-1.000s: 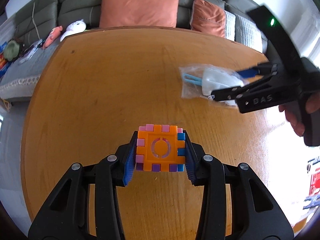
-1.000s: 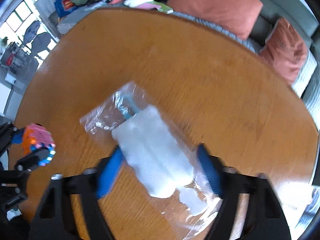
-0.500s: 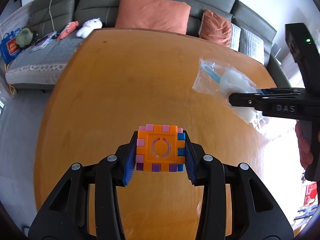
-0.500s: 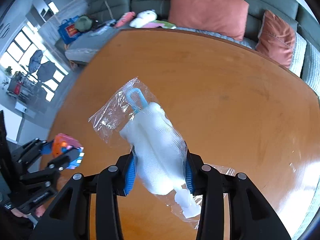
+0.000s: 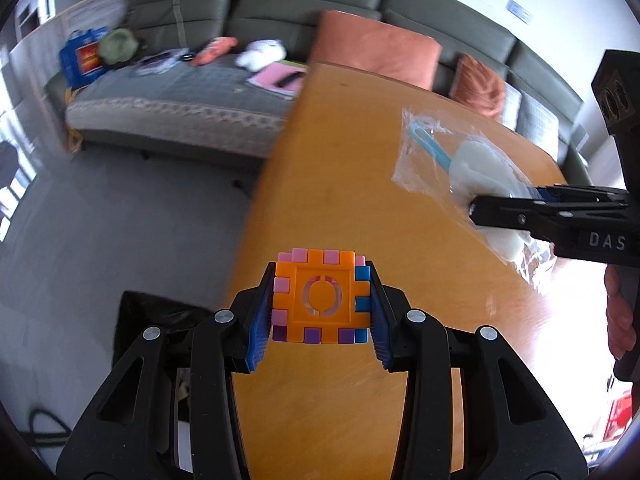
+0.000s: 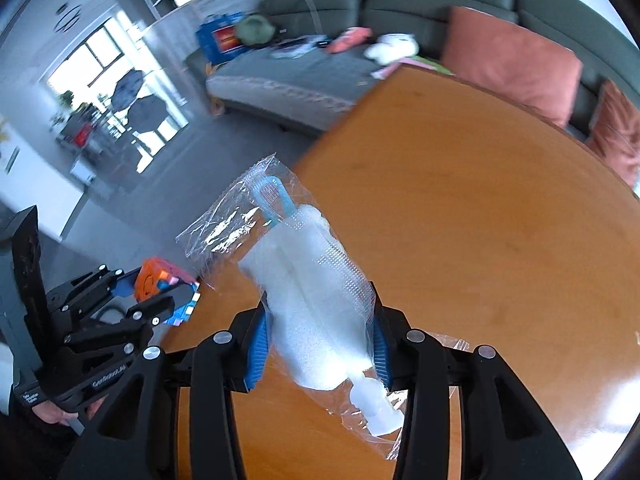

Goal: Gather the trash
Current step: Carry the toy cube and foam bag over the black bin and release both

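My left gripper (image 5: 318, 300) is shut on a small toy cube (image 5: 320, 280) of orange, pink, blue and purple tiles, held over the left edge of the round wooden table (image 5: 340, 140). My right gripper (image 6: 318, 328) grips a clear plastic bag (image 6: 304, 280) with a white sponge brush and light blue handle inside. Its blue pads press the bag's sides while the jaws are opening slightly. The bag hangs above the table near the same edge. In the right wrist view the left gripper (image 6: 160, 288) and cube (image 6: 154, 278) sit low on the left.
A dark, black-lined container (image 5: 152, 316) stands on the grey floor just below the left gripper, beside the table. A grey sofa (image 5: 200, 92) with orange cushions (image 5: 376, 52), plush toys and papers runs behind the table. A hand (image 5: 618, 320) holds the right gripper's handle.
The right gripper closed on the bag and lifted it off the table. Both grippers moved left to the table's edge, so floor and the dark container now show.
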Tool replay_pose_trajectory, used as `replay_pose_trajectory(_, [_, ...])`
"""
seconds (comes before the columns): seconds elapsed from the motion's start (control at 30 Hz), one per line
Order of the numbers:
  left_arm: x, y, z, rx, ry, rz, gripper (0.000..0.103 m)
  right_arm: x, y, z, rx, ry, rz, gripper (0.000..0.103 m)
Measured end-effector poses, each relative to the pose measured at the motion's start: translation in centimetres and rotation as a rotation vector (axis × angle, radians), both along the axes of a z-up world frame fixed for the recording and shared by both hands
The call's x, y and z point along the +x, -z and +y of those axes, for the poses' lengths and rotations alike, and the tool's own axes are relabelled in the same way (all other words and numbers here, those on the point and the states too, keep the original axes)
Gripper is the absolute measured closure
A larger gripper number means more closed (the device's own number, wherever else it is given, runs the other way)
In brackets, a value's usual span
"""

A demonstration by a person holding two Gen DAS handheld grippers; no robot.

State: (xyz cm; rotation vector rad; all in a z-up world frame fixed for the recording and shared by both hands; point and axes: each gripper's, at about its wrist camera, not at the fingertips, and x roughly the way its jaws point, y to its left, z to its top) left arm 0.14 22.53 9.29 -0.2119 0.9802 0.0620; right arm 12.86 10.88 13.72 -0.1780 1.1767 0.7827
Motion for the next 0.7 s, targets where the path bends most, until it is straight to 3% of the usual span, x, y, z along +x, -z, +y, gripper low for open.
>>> replay_pose_trajectory(0.33, [-7.5,0.2,9.8,0.017,-0.207,-0.001,0.062,-6.0,-0.8,12.5,0.020,-0.208,0.004,0.058])
replay_pose_trajectory(0.7, [-14.1,3.8,19.9,0.038,-0.457,0.107,0.062,-11.8,1.6,25.6,-0.018,-0.398,0.094,0.057])
